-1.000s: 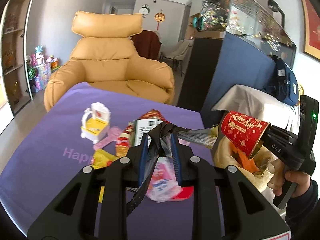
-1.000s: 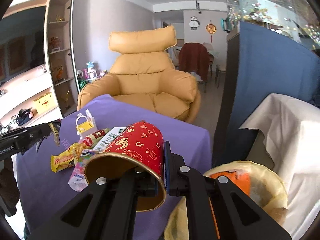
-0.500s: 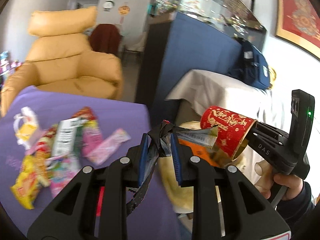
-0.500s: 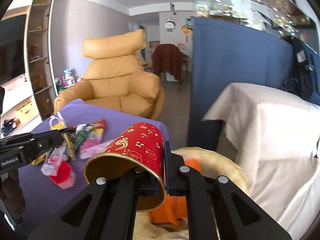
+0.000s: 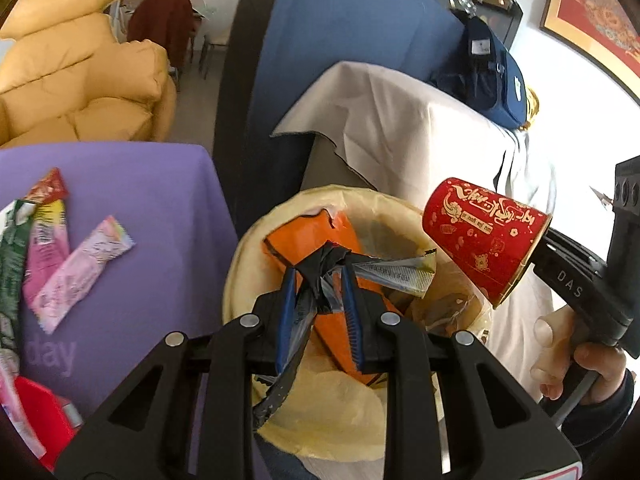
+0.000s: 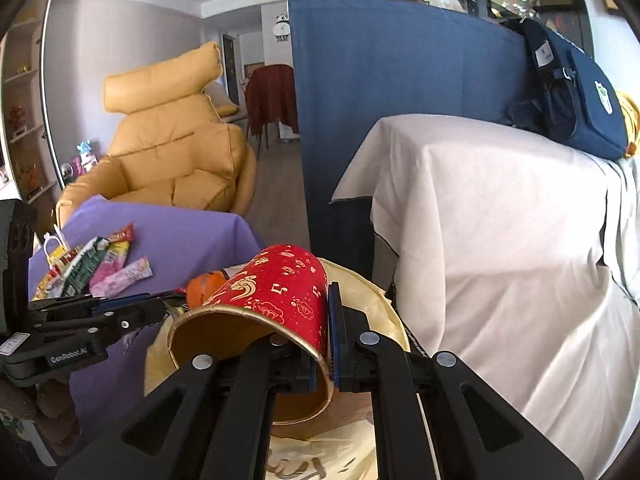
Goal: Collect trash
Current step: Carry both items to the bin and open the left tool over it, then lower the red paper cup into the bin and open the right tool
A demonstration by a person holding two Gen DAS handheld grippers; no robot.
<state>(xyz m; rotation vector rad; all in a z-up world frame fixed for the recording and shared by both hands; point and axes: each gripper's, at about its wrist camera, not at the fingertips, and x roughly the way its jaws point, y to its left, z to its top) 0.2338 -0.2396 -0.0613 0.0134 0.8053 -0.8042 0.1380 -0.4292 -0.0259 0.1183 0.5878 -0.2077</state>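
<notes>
A round bin with a yellow liner [image 5: 240, 264] stands just right of the purple table, an orange packet [image 5: 316, 232] lying inside. My left gripper [image 5: 319, 274] hangs over the bin's mouth, shut on a crumpled black and silver wrapper [image 5: 320, 268] whose foil tail sticks out to the right. A red paper cup with gold print [image 5: 484, 236] is tilted over the bin's right side. My right gripper [image 6: 322, 344] is shut on the cup's [image 6: 276, 288] wall near the rim, one finger inside it. The left gripper [image 6: 160, 306] shows at the left of the right wrist view.
Several snack wrappers [image 5: 76, 272] and a red object [image 5: 36, 412] lie on the purple table [image 5: 152, 200]. Behind the bin stand white-draped furniture [image 6: 500, 240] with a blue bag [image 6: 576, 100], a blue partition [image 5: 340, 40] and a yellow armchair [image 6: 176, 148]. A hand [image 5: 592, 364] grips the right handle.
Both grippers have swung right, from above the table's litter to above the bin, and come lower. The wrapper and the cup stayed gripped throughout.
</notes>
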